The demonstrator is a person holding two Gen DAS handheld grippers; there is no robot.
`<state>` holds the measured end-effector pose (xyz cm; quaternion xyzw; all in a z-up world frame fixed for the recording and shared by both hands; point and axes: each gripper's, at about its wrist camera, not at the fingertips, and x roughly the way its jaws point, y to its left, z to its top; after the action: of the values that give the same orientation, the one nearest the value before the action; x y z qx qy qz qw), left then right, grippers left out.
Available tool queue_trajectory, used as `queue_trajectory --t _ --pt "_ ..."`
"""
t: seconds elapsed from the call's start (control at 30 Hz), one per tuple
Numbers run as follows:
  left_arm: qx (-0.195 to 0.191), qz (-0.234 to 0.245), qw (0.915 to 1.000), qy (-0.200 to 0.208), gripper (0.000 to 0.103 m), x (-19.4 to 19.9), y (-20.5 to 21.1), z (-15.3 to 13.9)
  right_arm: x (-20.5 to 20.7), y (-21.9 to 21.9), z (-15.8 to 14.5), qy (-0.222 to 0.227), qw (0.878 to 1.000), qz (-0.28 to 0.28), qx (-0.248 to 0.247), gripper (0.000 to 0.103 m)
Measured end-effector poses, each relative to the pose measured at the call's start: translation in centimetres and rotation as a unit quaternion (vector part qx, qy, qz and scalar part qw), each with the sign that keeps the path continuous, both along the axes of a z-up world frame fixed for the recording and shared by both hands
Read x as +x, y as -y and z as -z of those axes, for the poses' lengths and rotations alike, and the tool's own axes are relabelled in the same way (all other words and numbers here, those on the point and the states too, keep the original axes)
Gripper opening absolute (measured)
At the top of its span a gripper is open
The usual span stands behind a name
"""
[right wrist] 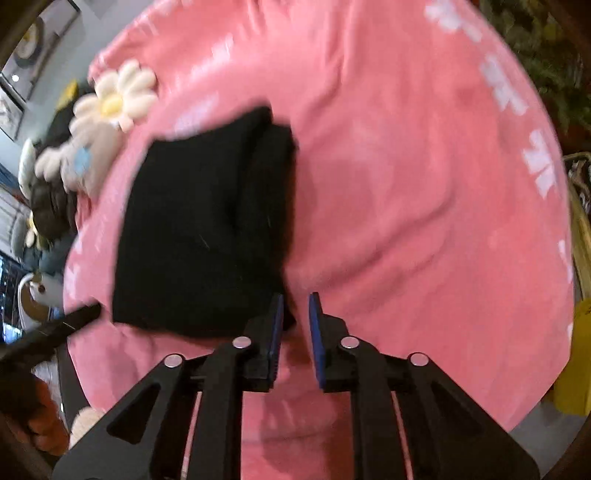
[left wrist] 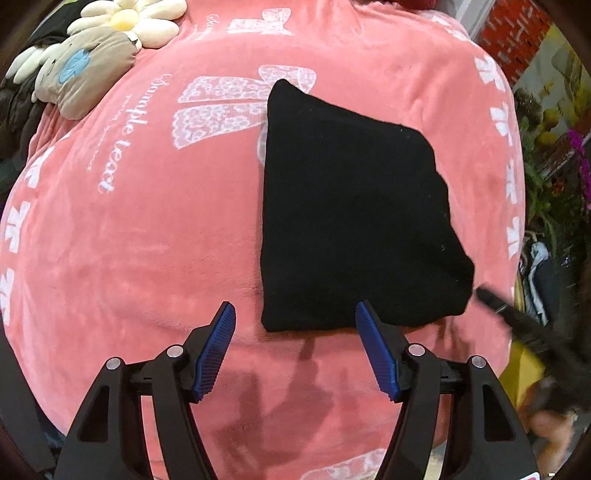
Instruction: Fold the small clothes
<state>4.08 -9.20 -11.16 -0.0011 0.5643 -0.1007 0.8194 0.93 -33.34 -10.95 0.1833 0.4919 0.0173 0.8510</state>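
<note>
A black garment (left wrist: 351, 206) lies folded into a compact block on a pink plush blanket (left wrist: 147, 240). My left gripper (left wrist: 295, 310) is open wide and empty, just in front of the garment's near edge. In the right wrist view the garment (right wrist: 199, 229) shows stacked folded layers along its right side. My right gripper (right wrist: 296, 301) has its jaws a narrow gap apart with nothing between them, at the garment's near right corner. The right gripper (left wrist: 491, 297) also shows blurred at the right of the left wrist view, and the left gripper (right wrist: 79, 317) shows at the left of the right wrist view.
A daisy-shaped cushion (left wrist: 133, 18) and a beige plush toy (left wrist: 88, 70) lie at the blanket's far left. Dark clothing (right wrist: 51, 206) is piled beside them. Plants (left wrist: 554, 184) and a yellow object (right wrist: 576, 354) stand off the blanket's right edge.
</note>
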Motion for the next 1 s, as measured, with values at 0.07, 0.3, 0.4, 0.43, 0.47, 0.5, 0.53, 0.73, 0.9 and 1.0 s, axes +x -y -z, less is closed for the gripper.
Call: queue_trajectory --t 0.07,0.3,0.4,0.43,0.47,0.5,0.53,0.73,0.9,1.0 --pt "0.003 0.002 1.0000 -0.004 0.065 0.1 0.2 0.3 0.6 -0.5 -1.6 0.025 1.000 -0.009 0.009 0.032" --pt "0.013 0.000 0.9999 -0.007 0.065 0.1 0.7 0.8 5.8 -4.6 -3.0 0.067 0.994 -0.081 0.008 0.031" --pt "0.015 0.002 0.9998 -0.014 0.066 0.1 0.8 1.3 9.4 -4.4 1.9 -0.007 0.996 -0.076 -0.036 0.031" --pt "0.015 0.003 0.9998 -0.017 0.066 0.1 0.9 1.3 9.8 -4.2 2.9 -0.026 0.996 -0.072 -0.040 0.030" --pt "0.015 0.004 0.9997 -0.018 0.066 0.1 0.9 1.4 10.0 -3.6 3.0 -0.034 0.998 -0.057 -0.018 0.030" --pt "0.015 0.008 0.9997 -0.018 0.066 0.1 0.9 1.3 10.0 -3.4 2.1 -0.021 0.998 -0.053 -0.003 0.030" --pt "0.010 0.014 0.9998 -0.015 0.066 0.2 0.8 1.2 9.8 -3.2 0.3 0.005 0.999 -0.052 0.000 0.030" --pt "-0.052 -0.015 0.9985 -0.004 0.070 1.8 -0.4 0.5 13.8 -2.9 -2.1 0.053 0.996 -0.069 0.037 0.032" --pt "-0.068 -0.047 0.9964 -0.016 0.070 3.2 -0.9 0.3 18.2 -3.7 3.4 -0.024 0.996 -0.080 -0.003 0.029" --pt "-0.062 -0.038 0.9974 -0.004 0.070 3.5 -0.8 0.1 17.6 -4.8 -0.4 0.027 0.995 -0.091 -0.001 0.032"
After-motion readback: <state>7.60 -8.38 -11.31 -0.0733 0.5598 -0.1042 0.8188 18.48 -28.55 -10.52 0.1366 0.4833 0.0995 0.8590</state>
